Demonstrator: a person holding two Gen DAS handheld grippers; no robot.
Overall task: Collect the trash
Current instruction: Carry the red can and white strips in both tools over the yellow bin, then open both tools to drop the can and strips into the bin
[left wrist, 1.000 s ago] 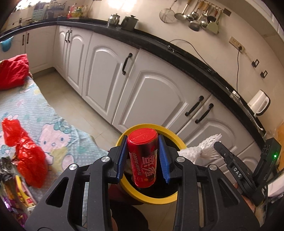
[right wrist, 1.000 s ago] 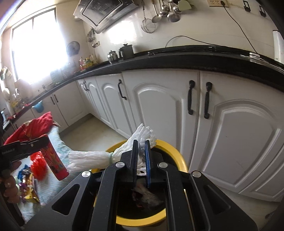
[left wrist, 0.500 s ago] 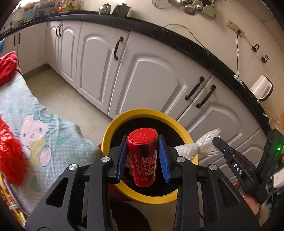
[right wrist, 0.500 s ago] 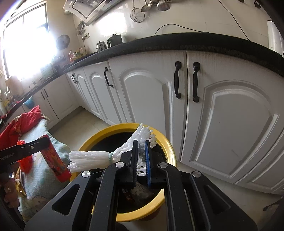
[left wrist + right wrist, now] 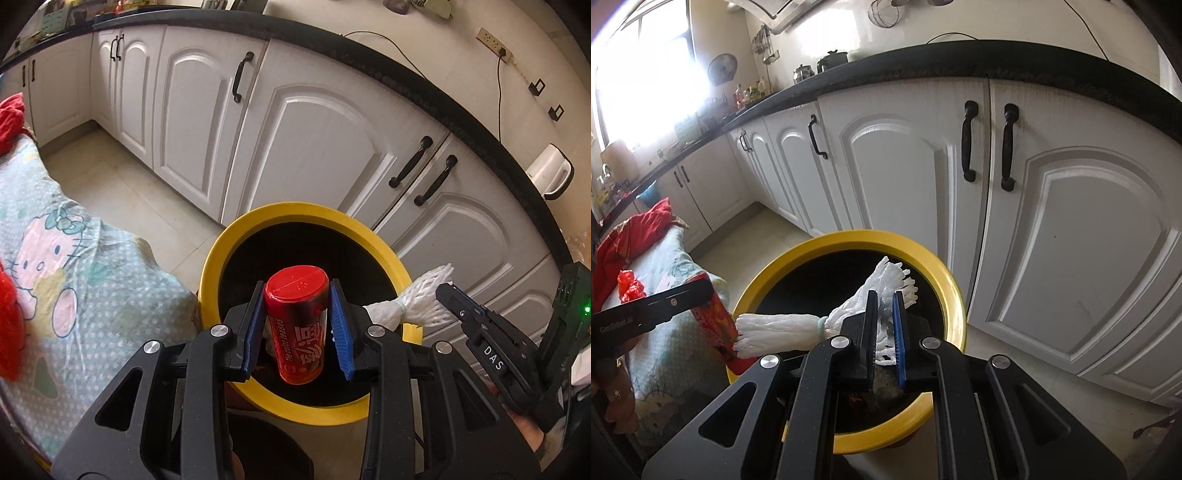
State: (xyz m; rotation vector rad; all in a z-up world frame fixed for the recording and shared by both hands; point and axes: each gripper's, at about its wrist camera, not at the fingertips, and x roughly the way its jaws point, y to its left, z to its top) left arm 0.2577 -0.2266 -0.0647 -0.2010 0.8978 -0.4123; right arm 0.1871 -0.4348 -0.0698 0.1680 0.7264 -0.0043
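Note:
My left gripper (image 5: 297,325) is shut on a red cylindrical snack can (image 5: 298,325) and holds it upright above the dark opening of the yellow-rimmed trash bin (image 5: 258,221). My right gripper (image 5: 884,332) is shut on a white foam net sleeve (image 5: 783,328) and holds it over the same bin (image 5: 849,236). The sleeve (image 5: 421,299) and the right gripper (image 5: 448,295) show at the right of the left wrist view. The can (image 5: 716,325) and the left gripper (image 5: 701,291) show at the left of the right wrist view.
White cabinet doors (image 5: 325,147) with black handles stand just behind the bin under a black counter (image 5: 997,62). A table with a cartoon-print cloth (image 5: 66,251) touches the bin's left side; red plastic trash (image 5: 629,290) and a red cloth (image 5: 635,229) lie on it.
Both grippers have moved forward and over the bin with their loads. The bin now lies directly under the can and the foam sleeve. Neither grip has changed.

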